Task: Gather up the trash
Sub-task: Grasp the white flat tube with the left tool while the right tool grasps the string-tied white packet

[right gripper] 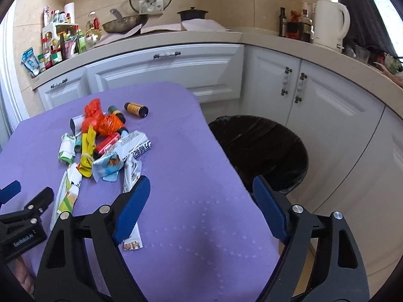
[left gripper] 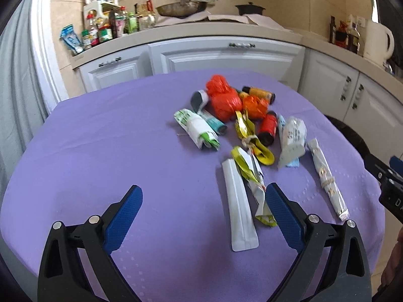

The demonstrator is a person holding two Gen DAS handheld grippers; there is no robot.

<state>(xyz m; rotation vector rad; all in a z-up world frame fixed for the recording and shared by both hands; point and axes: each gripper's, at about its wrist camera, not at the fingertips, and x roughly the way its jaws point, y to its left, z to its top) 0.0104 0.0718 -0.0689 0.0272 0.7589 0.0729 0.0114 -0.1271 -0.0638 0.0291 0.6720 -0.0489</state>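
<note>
Trash pile (left gripper: 241, 125) on purple tablecloth (left gripper: 126, 138): light, crinkly wrappers (small bottles stiffer, apt to roll), best pinched mid-length; left gripper (left gripper: 204, 214) and right gripper (right gripper: 201, 206) stood wide, empty.

Crumpled wrappers (left gripper: 248, 136) heaped on tablecloth (left gripper: 126, 151)

Trash (left gripper: 241, 125) on table (left gripper: 100, 151); bin (right gripper: 264, 146) beside
</note>
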